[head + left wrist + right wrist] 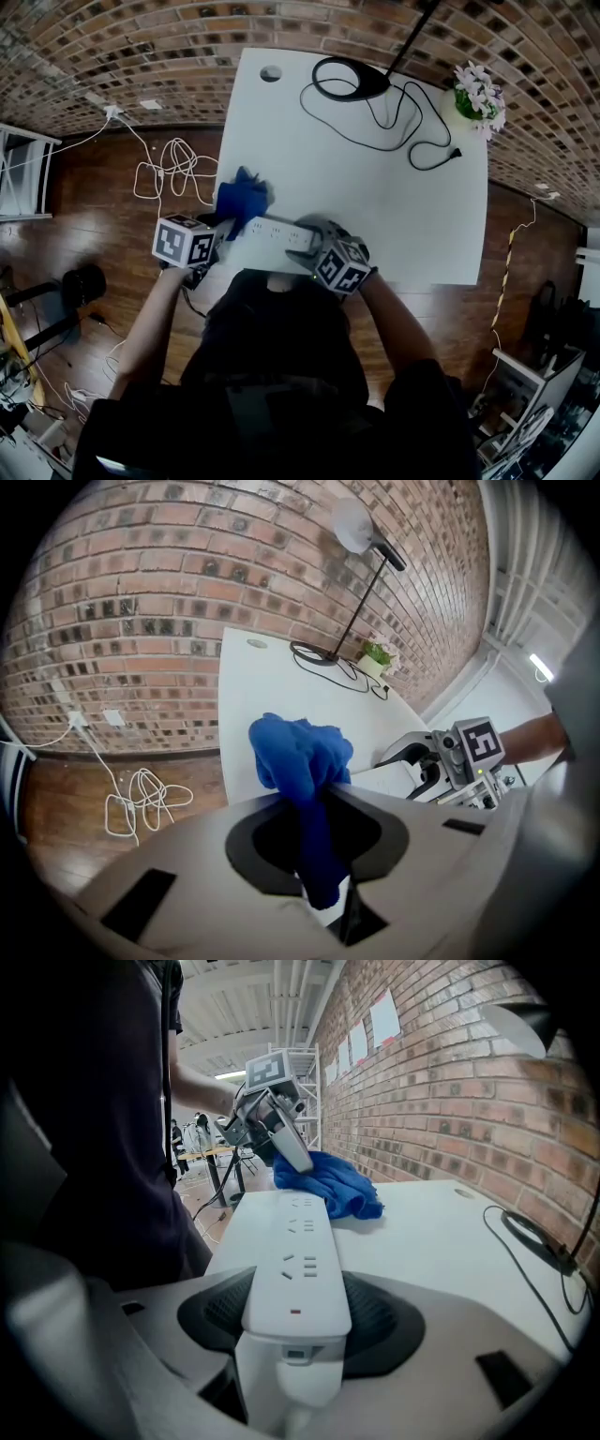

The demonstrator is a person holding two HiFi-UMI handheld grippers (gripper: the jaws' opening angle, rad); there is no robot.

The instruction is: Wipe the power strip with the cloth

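Note:
A white power strip lies along the near edge of the white table. My right gripper is shut on its near end, the strip running away between the jaws. A crumpled blue cloth rests at the strip's far left end. My left gripper is shut on that cloth, which bunches up out of the jaws. In the right gripper view the left gripper points down onto the cloth, which overlaps the strip's far end.
A black lamp base with its looping cable sits at the table's far side, a small flower pot in the far right corner. White cable lies coiled on the wooden floor left of the table.

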